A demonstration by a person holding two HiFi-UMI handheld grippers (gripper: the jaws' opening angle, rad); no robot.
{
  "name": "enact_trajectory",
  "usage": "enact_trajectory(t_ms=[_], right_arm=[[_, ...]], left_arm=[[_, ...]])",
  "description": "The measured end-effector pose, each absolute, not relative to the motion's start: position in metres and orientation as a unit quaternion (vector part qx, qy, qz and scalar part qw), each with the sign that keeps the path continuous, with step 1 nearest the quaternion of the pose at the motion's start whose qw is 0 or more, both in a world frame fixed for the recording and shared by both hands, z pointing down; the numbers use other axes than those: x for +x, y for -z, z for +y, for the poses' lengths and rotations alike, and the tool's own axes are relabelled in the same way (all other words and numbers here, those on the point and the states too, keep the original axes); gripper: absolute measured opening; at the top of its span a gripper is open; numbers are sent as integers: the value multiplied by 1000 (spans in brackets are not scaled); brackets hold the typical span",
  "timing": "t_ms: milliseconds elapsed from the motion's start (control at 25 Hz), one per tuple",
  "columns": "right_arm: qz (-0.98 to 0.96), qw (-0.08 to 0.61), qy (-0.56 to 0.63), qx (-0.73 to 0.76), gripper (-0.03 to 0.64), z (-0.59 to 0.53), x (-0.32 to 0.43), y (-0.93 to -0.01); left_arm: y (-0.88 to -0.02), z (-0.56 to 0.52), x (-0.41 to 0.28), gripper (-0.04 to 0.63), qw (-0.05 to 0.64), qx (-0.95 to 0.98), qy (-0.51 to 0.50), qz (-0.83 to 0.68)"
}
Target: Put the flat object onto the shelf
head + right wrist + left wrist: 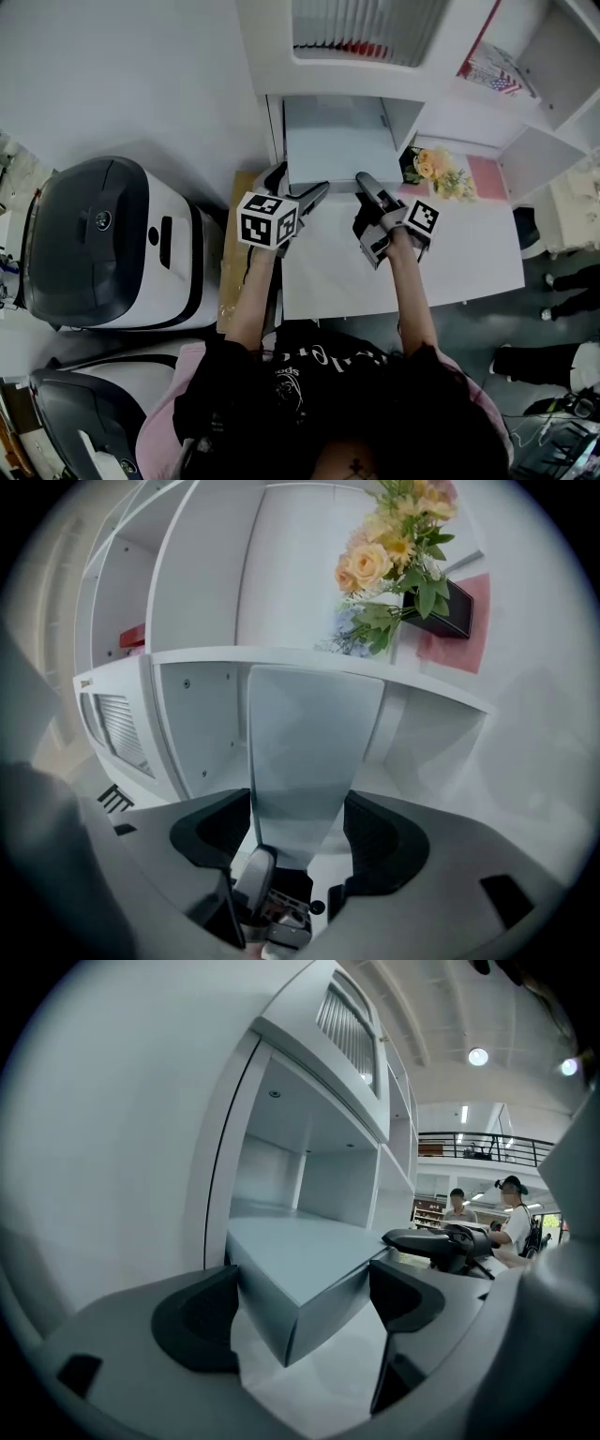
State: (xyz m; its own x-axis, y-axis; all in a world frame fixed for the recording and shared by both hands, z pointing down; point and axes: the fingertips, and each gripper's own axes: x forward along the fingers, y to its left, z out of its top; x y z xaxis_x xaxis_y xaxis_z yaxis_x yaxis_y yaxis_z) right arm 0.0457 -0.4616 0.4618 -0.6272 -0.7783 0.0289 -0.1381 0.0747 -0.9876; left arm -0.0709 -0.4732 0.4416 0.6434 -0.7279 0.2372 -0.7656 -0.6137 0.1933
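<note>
The flat object (pixel 339 141) is a thin grey box lying level, its far part inside the lowest opening of the white shelf (pixel 274 127). My left gripper (pixel 298 190) is shut on its near left corner, and my right gripper (pixel 367 192) is shut on its near right edge. In the left gripper view the grey box (pixel 295 1260) sits cornerwise between the jaws of the left gripper (pixel 300 1290), with the shelf (pixel 281 1147) behind. In the right gripper view the box (pixel 309 752) runs from the right gripper (pixel 298 819) into the shelf (pixel 202 724).
A white table (pixel 459 253) lies under both grippers. Flowers in a black box (pixel 436 169) and a pink mat (pixel 487 176) sit just right of the opening. A large grey and white machine (pixel 103 244) stands at the left. Two people (pixel 511 1215) are far off.
</note>
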Motion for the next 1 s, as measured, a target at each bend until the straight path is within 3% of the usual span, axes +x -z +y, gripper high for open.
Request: enact_trajectory(t_ms=[280,440,840,1000], right_arm=[[740,221,537,-338,307,-424,46,-440],[775,196,495,-341,307,-405,48,-428],[827,158,435,-319,307,-342,43,-416],[845,107,399,-338,305,-314,53,-423]], left_arm=[[-447,-480,-74,451,163,884,-43,-436],[-436,-469,-74,449,129,883,-56,-448],[-435,-387,-63,449,136,896,-49,-420],[-425,-346,-47,449,135,905,-30,-401]])
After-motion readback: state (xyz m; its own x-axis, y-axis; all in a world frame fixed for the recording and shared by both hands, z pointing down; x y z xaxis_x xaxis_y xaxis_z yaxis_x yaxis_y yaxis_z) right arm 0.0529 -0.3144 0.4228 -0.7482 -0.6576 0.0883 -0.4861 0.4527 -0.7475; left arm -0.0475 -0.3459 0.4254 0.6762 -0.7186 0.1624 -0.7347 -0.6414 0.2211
